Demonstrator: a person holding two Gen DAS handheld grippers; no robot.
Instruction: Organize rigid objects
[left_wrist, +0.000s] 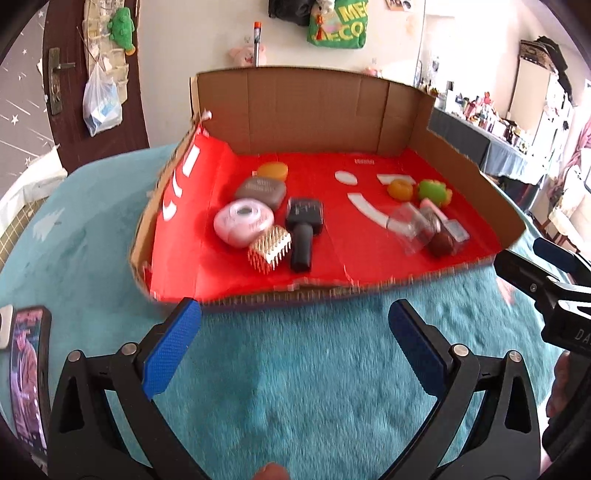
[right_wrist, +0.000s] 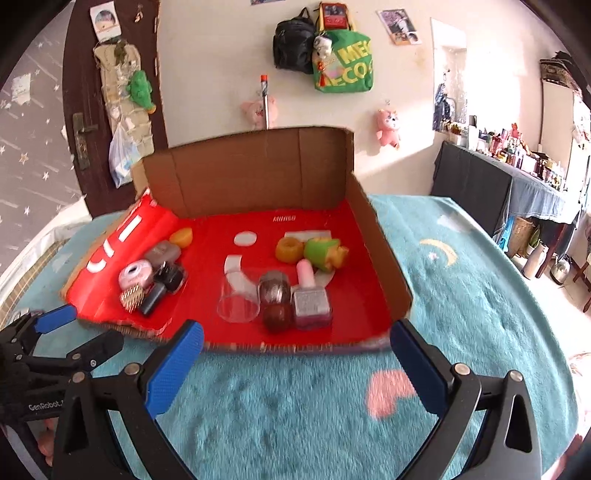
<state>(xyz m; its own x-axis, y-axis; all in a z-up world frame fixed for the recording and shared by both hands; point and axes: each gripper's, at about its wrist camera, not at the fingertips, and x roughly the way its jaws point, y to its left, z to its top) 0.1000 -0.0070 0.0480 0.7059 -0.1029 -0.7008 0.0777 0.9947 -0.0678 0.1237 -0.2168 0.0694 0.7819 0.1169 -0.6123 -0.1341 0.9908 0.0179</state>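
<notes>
A cardboard tray (left_wrist: 476, 173) (right_wrist: 373, 236) with a red floor lies on the teal blanket. On its left side are a pink round case (left_wrist: 243, 221) (right_wrist: 136, 275), a grey case (left_wrist: 260, 190), an orange disc (left_wrist: 272, 170), a gold comb (left_wrist: 269, 249) (right_wrist: 133, 297) and a black brush (left_wrist: 303, 229) (right_wrist: 164, 282). To the right lie an orange ring (right_wrist: 289, 249), a green toy (right_wrist: 325, 253), a clear cup (right_wrist: 238, 302), a dark red bottle (right_wrist: 275, 302) and a nail polish bottle (right_wrist: 310, 295). My left gripper (left_wrist: 295, 314) and right gripper (right_wrist: 297, 336) both stand open before the tray's near edge, holding nothing.
A phone (left_wrist: 29, 373) lies on the blanket (left_wrist: 295, 369) at the left. Behind the tray are a brown door (right_wrist: 85, 122), hanging bags (right_wrist: 341, 62) and plush toys. A cluttered dark table (right_wrist: 517, 173) stands at the right.
</notes>
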